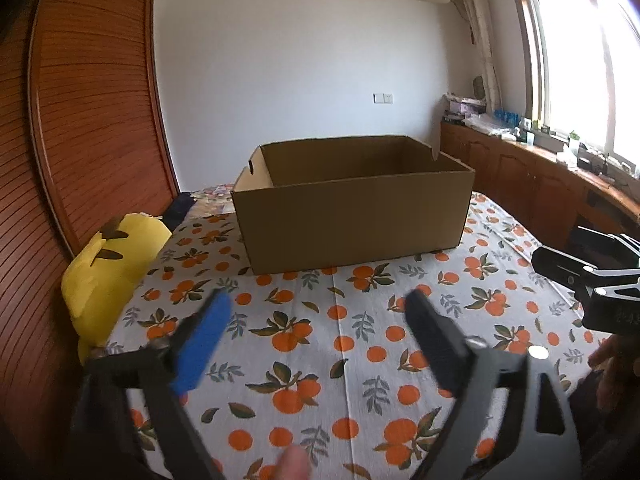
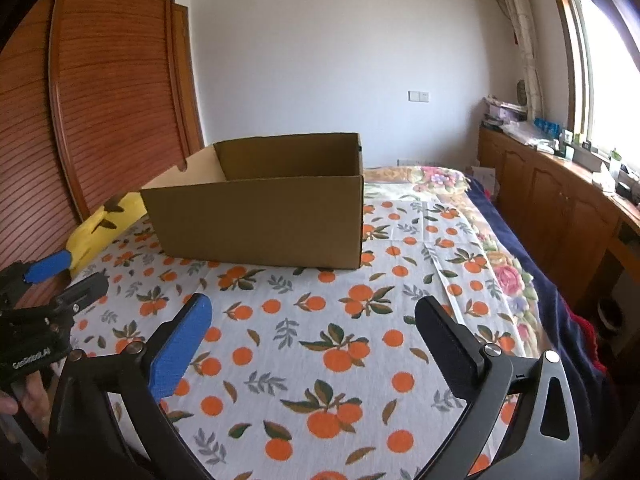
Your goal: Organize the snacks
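An open brown cardboard box [image 1: 352,208] stands on the orange-patterned cloth [image 1: 320,320] ahead of both grippers; it also shows in the right wrist view [image 2: 260,216]. Its inside floor is hidden by the near wall. My left gripper [image 1: 320,312] is open and empty, short of the box. My right gripper [image 2: 312,316] is open and empty, also short of the box. The left gripper shows at the left edge of the right wrist view [image 2: 68,276]. The right gripper shows at the right edge of the left wrist view [image 1: 592,280]. No snacks are in view.
A yellow plush toy [image 1: 108,272] lies at the cloth's left edge against wooden slatted doors [image 1: 80,120]. A floral blanket [image 2: 500,264] lies right of the cloth. A wooden cabinet [image 2: 560,200] with clutter runs under the window on the right.
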`<state>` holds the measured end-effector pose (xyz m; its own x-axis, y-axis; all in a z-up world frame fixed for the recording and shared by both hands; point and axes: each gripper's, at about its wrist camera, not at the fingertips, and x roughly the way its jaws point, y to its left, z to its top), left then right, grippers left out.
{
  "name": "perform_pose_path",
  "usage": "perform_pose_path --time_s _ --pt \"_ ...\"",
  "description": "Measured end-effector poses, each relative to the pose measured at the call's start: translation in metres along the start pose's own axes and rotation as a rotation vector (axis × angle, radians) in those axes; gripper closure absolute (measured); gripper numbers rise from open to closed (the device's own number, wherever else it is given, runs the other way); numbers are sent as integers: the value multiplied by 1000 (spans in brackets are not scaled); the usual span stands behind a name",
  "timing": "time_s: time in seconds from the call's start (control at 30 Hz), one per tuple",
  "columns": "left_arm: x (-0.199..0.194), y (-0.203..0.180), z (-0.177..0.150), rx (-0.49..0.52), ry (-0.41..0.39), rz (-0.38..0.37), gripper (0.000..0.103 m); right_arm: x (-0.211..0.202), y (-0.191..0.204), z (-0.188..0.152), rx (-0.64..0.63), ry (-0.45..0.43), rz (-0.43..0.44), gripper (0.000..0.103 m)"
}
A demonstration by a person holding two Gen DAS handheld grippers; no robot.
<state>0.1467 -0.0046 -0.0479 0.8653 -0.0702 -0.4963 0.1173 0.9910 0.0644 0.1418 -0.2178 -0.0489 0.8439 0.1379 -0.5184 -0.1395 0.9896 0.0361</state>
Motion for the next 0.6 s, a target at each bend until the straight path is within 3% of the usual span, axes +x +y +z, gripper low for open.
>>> perform_pose_path --time_s 0.07,0.6 --pt "-6 2 0 -4 -4 1 0 -5 3 0 -8 -2 -6 0" --pt "-73 12 2 -13 -48 46 0 -76 14 0 -10 -43 -46 0"
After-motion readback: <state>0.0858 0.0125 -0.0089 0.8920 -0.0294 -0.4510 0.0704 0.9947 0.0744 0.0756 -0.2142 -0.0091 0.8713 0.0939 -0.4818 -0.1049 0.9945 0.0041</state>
